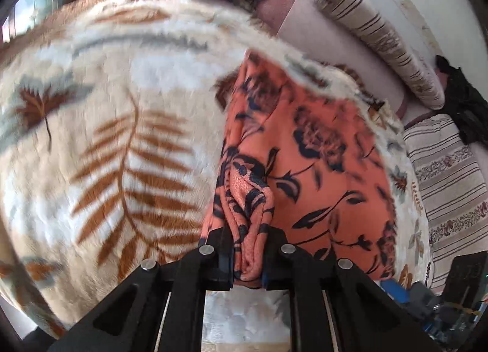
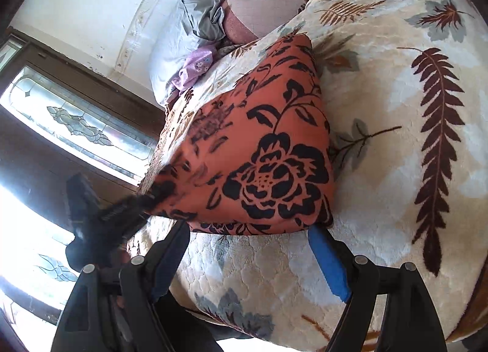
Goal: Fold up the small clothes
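Left wrist view: left claw (image 1: 248, 248) pinched tight on a bunched corner of the orange flowered garment (image 1: 305, 163); several layers of cloth crowd between the jaws.
Right wrist view: right claw (image 2: 253, 248) spread wide, nothing held; the garment's (image 2: 259, 151) near edge sits just past its fingertips, the blue pad (image 2: 328, 263) at the cloth's near right corner.
Garment position: on the leaf-print blanket (image 1: 91, 138) over the bed, partly folded, lower edge lifted.
Long axis: runs away from the left claw toward the far side of the bed; in the right view it narrows toward the far corner.
Nearer claw: left already has its corner; right is close to the free edge but apart from it.
Judgement: next move likely needs the right claw to close on the near right corner, so both can carry the fold along that axis.
Other cloth: lilac garment (image 2: 192, 68) and grey garment (image 2: 204, 13) at the bed's far end, well apart.
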Action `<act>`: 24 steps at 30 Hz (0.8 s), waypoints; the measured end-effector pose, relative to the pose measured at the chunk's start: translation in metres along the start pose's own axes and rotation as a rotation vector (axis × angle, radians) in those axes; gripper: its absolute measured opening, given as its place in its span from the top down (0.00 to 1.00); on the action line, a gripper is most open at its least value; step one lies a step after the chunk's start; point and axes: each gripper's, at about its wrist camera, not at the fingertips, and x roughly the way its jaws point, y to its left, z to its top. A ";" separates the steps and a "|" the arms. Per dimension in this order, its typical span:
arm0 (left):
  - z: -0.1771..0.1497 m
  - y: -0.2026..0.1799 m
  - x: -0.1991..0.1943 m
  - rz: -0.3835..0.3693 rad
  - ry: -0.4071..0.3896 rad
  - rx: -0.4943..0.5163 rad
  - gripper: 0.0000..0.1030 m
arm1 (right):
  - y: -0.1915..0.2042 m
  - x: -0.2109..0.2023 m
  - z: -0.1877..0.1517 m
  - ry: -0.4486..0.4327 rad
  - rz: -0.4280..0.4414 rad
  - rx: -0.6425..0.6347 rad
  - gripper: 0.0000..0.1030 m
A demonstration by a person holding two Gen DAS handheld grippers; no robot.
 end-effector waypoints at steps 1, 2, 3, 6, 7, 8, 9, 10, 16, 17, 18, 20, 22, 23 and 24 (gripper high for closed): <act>-0.002 0.004 0.000 -0.014 -0.017 -0.015 0.87 | 0.002 0.001 0.002 0.004 -0.002 -0.004 0.19; 0.000 0.002 -0.006 -0.025 -0.030 -0.016 0.87 | 0.004 0.002 0.003 0.009 -0.004 -0.008 0.19; 0.002 -0.003 -0.010 -0.025 -0.049 0.006 0.86 | 0.006 0.002 0.004 0.009 -0.005 -0.014 0.19; 0.000 0.001 -0.006 -0.022 -0.041 -0.004 0.83 | 0.013 0.002 0.009 0.012 0.002 -0.032 0.19; -0.001 0.004 -0.006 -0.038 -0.039 -0.023 0.83 | 0.016 0.004 0.011 0.017 0.005 -0.037 0.19; -0.001 0.006 -0.007 -0.050 -0.044 -0.033 0.82 | 0.021 0.005 0.015 0.021 0.011 -0.050 0.19; -0.001 0.007 -0.009 -0.055 -0.044 -0.036 0.82 | 0.025 0.006 0.019 0.020 0.018 -0.068 0.19; -0.002 0.006 -0.009 -0.057 -0.044 -0.035 0.81 | 0.029 0.008 0.023 0.017 0.037 -0.079 0.18; -0.003 -0.006 -0.029 -0.007 -0.093 0.001 0.77 | -0.020 0.048 0.025 0.137 0.084 0.136 0.15; -0.002 -0.010 -0.039 0.021 -0.133 0.013 0.73 | -0.023 0.044 0.023 0.117 0.106 0.142 0.16; 0.000 -0.015 -0.051 0.041 -0.183 0.026 0.72 | -0.022 0.041 0.021 0.120 0.101 0.133 0.16; 0.005 -0.028 -0.070 0.023 -0.262 0.053 0.57 | -0.020 0.037 0.020 0.130 0.095 0.123 0.16; 0.013 -0.042 -0.075 -0.017 -0.293 0.098 0.42 | -0.016 0.031 0.021 0.126 0.102 0.108 0.15; 0.017 -0.049 -0.071 -0.014 -0.296 0.123 0.40 | -0.014 0.027 0.023 0.119 0.110 0.101 0.15; 0.023 -0.054 -0.062 0.011 -0.288 0.144 0.40 | -0.012 0.022 0.025 0.115 0.123 0.096 0.15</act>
